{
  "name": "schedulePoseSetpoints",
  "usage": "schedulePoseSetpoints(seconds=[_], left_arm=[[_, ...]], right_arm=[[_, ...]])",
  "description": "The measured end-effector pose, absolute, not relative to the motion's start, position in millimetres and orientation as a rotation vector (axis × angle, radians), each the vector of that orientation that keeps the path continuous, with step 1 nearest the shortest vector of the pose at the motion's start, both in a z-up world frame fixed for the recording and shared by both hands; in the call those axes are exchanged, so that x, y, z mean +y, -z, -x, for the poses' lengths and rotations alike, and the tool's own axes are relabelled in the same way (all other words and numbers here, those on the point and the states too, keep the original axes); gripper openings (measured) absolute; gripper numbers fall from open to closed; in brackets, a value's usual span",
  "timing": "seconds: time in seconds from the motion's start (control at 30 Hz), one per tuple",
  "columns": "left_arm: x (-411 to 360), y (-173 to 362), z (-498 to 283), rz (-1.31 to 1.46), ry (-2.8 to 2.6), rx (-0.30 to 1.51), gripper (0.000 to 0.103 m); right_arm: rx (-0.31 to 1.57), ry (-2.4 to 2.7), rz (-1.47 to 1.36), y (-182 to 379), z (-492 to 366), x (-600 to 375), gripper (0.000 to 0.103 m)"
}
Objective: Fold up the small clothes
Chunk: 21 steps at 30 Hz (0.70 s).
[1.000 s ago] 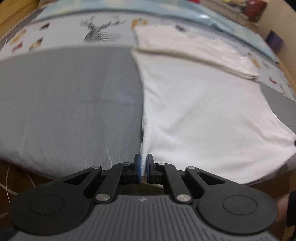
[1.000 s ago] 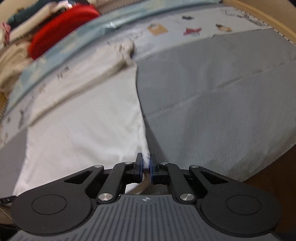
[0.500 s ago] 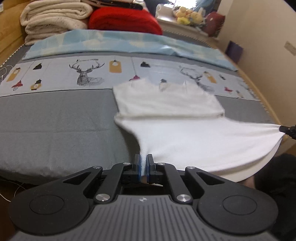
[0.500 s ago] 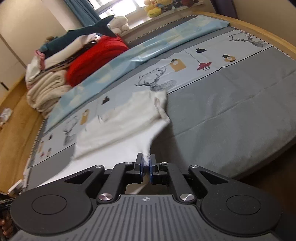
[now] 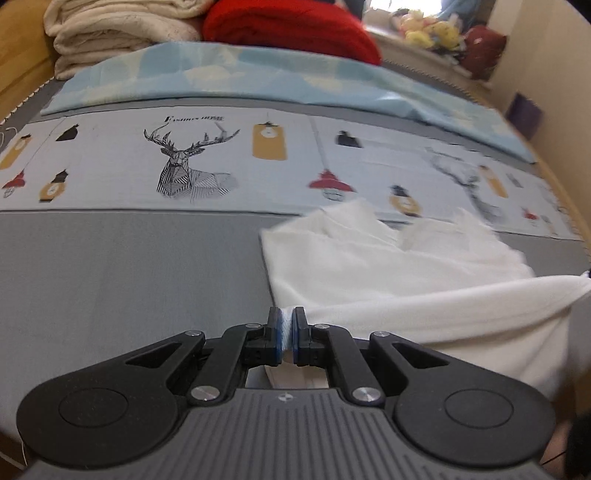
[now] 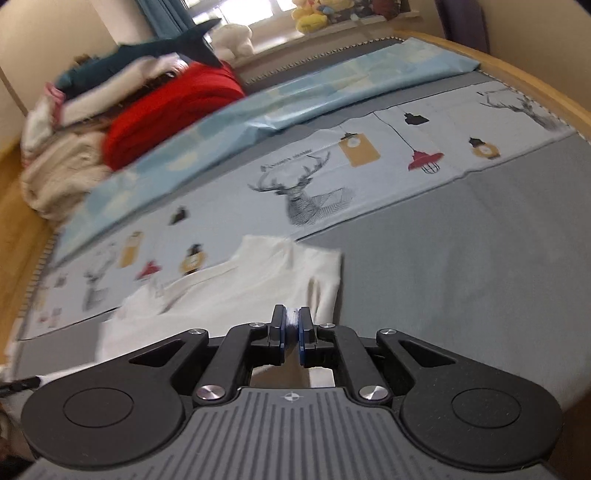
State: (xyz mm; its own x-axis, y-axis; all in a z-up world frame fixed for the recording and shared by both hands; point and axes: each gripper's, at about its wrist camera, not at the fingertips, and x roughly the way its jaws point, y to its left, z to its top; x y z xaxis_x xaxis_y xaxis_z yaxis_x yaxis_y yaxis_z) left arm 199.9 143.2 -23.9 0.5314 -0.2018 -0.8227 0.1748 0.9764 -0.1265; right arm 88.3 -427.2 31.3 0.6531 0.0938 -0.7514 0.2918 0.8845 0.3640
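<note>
At the near edge of the bed (image 5: 110, 280), both tongs held the white garment's (image 5: 388, 266) hem.
The left tongs (image 5: 287, 325) and right tongs (image 6: 291, 328) were clamped on its near corners, its far part resting on the bed; the fold was likely midway, needing the hem carried toward the far end, short of the red blanket (image 5: 288, 26).

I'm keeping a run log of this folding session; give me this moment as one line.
step: fold white garment | left gripper: shut on hem corner | right gripper: shut on other corner | hem lifted off grey bed cover

black tongs (image 5: 287, 334), blue pads, silver screws, ribbed grey housing
</note>
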Motion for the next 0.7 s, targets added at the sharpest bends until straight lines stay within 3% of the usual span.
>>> schedulePoseSetpoints(seconds=[0.23,0.43,0.53,0.7], left_arm=[[135.6,63.0,-248.3,0.133,0.213,1.023,0.006],[149.2,58.8,-260.6,0.234,0.191,0.989,0.007],[160.0,63.4,-260.2,0.275,0.175,1.010,0.007],[149.8,80.3,-253.0,0.185,0.201,1.067,0.020]], right_arm=[[0.957,0.176,-0.470,32.1,-144.8,-424.8,0.006],[0.877,0.239,-0.491,35.4,-156.7,-436.5,0.007],[0.827,0.301,-0.543,34.2,-148.4,-451.5,0.014],[0.908,0.167,-0.474,48.8,-140.6,-443.8,0.015]])
